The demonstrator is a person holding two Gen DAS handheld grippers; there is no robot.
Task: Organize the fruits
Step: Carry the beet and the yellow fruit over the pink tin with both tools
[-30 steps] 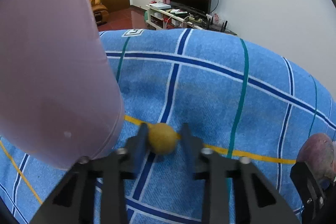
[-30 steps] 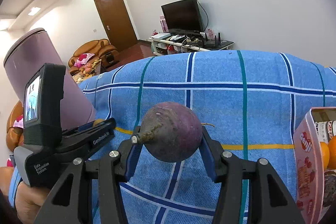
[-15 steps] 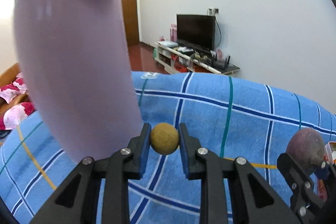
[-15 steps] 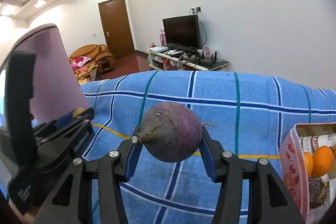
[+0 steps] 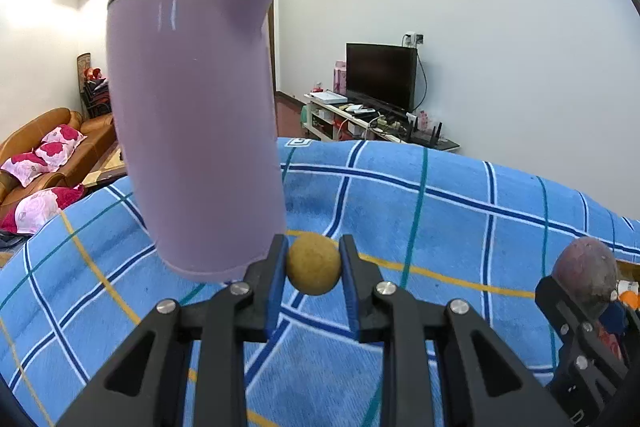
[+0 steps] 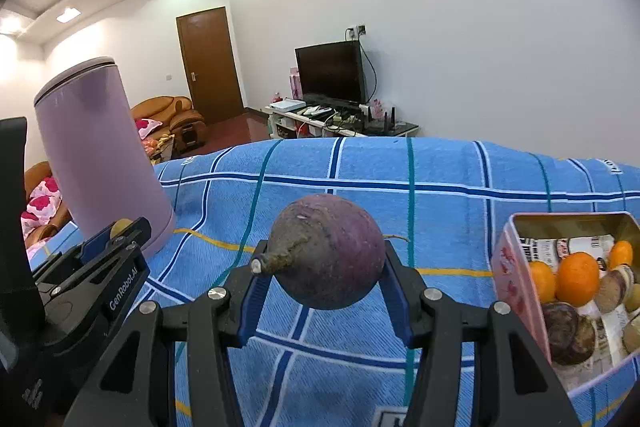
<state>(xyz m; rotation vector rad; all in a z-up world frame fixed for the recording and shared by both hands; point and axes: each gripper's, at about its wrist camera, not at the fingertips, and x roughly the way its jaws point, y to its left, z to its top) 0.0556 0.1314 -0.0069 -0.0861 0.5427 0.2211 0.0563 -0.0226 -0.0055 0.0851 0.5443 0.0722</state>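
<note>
My left gripper (image 5: 314, 263) is shut on a small round yellow-brown fruit (image 5: 314, 269), held above the blue checked cloth (image 5: 440, 227). My right gripper (image 6: 324, 263) is shut on a large purple round fruit (image 6: 332, 255) with a stubby stem pointing left. That purple fruit (image 5: 586, 273) also shows at the right edge of the left wrist view. At the right of the right wrist view stands a pink tin box (image 6: 516, 267) holding oranges (image 6: 576, 277) and several brown and purple fruits. The left gripper (image 6: 120, 233) with its yellow fruit shows at the left there.
A tall lilac kettle (image 5: 192, 123) stands on the cloth just left of the left gripper, close to its left finger. Beyond the cloth are a television (image 6: 330, 71) on a low stand, a brown door (image 6: 208, 63) and an orange sofa (image 5: 52, 143).
Both grippers have risen and tipped up with their fruits, so more of the room shows. The kettle has drifted toward the middle in the left view. More of the tin box shows on the right.
</note>
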